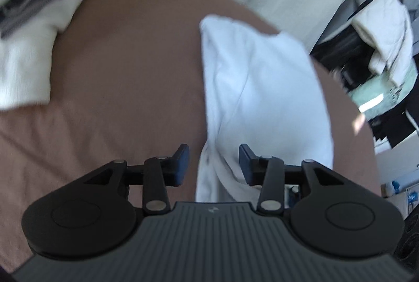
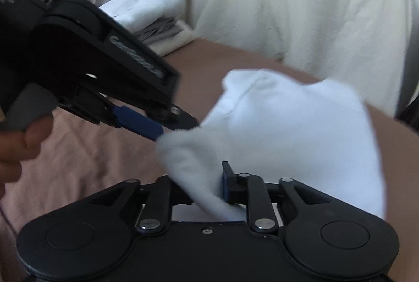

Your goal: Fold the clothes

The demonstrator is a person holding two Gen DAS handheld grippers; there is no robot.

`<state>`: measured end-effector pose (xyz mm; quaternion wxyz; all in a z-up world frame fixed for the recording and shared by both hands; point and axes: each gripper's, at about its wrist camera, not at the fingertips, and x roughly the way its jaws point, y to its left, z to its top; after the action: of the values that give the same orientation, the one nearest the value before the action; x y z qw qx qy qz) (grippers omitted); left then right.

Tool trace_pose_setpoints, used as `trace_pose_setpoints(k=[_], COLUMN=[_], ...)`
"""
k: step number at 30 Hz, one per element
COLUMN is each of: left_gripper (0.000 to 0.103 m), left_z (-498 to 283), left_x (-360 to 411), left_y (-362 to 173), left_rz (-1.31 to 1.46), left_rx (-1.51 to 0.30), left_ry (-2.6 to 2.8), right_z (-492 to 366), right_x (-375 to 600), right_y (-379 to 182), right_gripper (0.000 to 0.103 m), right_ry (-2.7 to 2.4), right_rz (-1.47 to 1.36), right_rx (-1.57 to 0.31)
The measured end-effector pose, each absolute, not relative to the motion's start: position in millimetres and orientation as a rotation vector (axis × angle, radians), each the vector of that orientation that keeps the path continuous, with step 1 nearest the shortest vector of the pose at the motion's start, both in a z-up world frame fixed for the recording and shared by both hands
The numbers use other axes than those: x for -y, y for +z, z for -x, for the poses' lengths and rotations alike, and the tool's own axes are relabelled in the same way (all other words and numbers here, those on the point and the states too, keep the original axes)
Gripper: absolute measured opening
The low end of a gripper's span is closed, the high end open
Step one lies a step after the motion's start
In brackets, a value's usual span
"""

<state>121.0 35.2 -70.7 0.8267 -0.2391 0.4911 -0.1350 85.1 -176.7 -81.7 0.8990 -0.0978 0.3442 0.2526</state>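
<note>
A white garment [image 1: 262, 88] lies folded on the brown bedsheet [image 1: 125, 77]. My left gripper [image 1: 214, 164] is open, its blue pads either side of the garment's near end, which hangs between them. In the right wrist view the garment [image 2: 288, 130] is lifted at its near edge. My right gripper [image 2: 209, 187] is shut on that edge; the cloth covers its left finger. The left gripper [image 2: 157, 130] reaches in from the upper left, its blue pad touching the garment's corner.
A stack of folded white and grey clothes [image 1: 34, 6] sits at the far left of the bed, also in the right wrist view [image 2: 152, 17]. A cream duvet [image 2: 301, 1] lies behind. Cluttered furniture and clothes [image 1: 379, 51] stand right of the bed.
</note>
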Motion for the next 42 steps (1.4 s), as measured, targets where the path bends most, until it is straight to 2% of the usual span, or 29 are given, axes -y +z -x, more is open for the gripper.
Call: trace_pose_setpoints(k=[1, 3, 8, 11, 14, 18, 24, 29, 30, 31, 32, 35, 38, 42], left_gripper=[0.041, 0.041, 0.041, 0.041, 0.041, 0.043, 0.042, 0.042, 0.042, 0.042, 0.043, 0.043, 0.043, 0.042], left_z=[-121, -123, -117, -115, -116, -119, -116, -119, -119, -120, -119, -112, -102, -96], left_x=[-36, -38, -34, -25, -9, 3, -1, 1, 0, 0, -2, -11, -14, -10], left_y=[-73, -74, -67, -67, -70, -88, -85, -89, -90, -90, -90, -91, -90, -87], left_rz=[0.512, 0.515, 0.469, 0.438, 0.347, 0.271, 0.312, 0.303, 0.313, 0.322, 0.335, 0.385, 0.411, 0.378], left_rx=[-1.055, -1.055, -1.039, -1.056, -1.077, -1.129, -1.118, -1.117, -1.118, -1.120, -1.121, -1.136, -1.165, -1.173], left_ry=[-0.271, -0.244, -0.266, -0.306, -0.336, -0.274, -0.242, -0.248, -0.250, -0.252, -0.254, -0.259, -0.271, -0.281], right_z=[-81, -71, -45, -36, -36, -36, -53, -69, -71, -72, -74, -57, -29, -16], right_x=[180, 194, 237, 280, 322, 373, 387, 382, 383, 383, 380, 361, 362, 357], right_y=[-82, -76, -58, -55, -65, -87, -109, -121, -121, -119, -115, -82, -48, -51], right_gripper=[0.038, 0.044, 0.046, 0.048, 0.048, 0.048, 0.049, 0.051, 0.048, 0.026, 0.016, 0.012, 0.007, 0.007], right_ry=[0.574, 0.646, 0.755, 0.643, 0.504, 0.351, 0.304, 0.313, 0.319, 0.328, 0.333, 0.260, 0.235, 0.223], right_rz=[0.154, 0.087, -0.039, 0.019, 0.073, 0.004, -0.107, -0.125, -0.144, -0.157, -0.154, -0.026, -0.071, 0.001], right_rx=[-0.727, -0.727, -0.709, -0.703, -0.736, -0.781, -0.788, -0.699, -0.674, -0.653, -0.651, -0.626, -0.569, -0.597])
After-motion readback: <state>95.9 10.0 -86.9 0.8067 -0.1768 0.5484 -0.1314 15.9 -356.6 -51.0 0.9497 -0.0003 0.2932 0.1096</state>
